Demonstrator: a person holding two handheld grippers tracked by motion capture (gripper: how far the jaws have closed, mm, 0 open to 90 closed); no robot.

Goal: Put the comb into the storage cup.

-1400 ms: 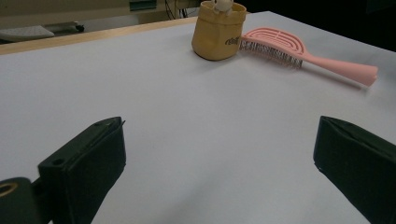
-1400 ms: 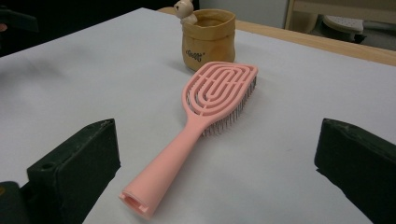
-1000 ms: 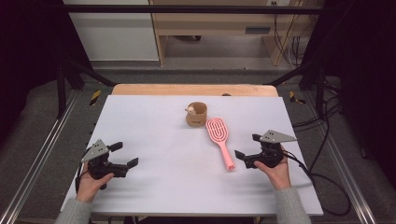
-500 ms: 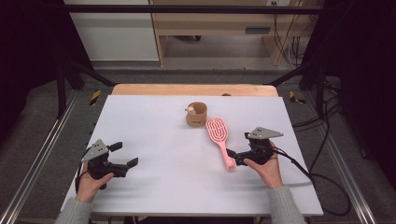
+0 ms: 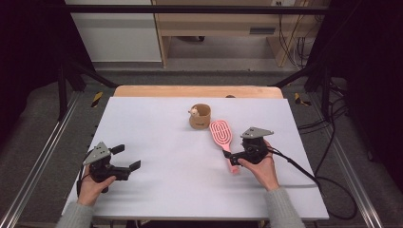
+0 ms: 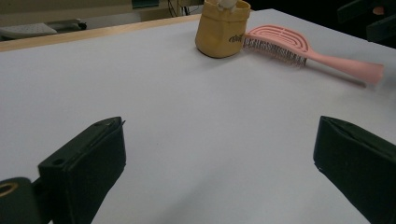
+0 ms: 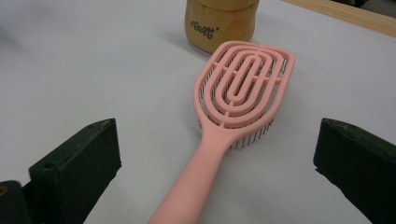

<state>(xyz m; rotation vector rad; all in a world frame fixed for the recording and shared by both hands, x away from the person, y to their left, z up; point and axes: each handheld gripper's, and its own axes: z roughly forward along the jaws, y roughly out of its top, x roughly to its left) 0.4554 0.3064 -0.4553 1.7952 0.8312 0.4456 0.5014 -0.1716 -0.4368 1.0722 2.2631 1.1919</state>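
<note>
Two black jaws of my right gripper (image 5: 236,156) stand wide apart on either side of the pink hairbrush (image 7: 233,107), its handle running up the middle of the gap in the right gripper view, and nothing is pinched yet. The brush lies flat on the white table (image 5: 157,133), back upward with its bristles down, head pointing toward the small tan cup (image 5: 200,116), which stands just beside the head; I cannot tell whether they touch. My left gripper (image 5: 124,159) rests near the table's near left corner, well apart from all this, its jaws likewise spread and holding nothing. As I judge it, the step in hand is closing on the handle. The handle is narrow, smooth and tapers, so if I close too near its tip the brush may pivot in my grip, head sagging. If I come down too steeply, my lower jaw could press the handle against the table and skid it sideways instead of getting under it. Shoving it forward would drive the head into the cup, which looks light and could tip or slide; something pale sits in its mouth and might spill out. The bristles under the head also hold that end up, so the brush may rock when touched. A square, low approach around the handle's middle seems safest to me.
</note>
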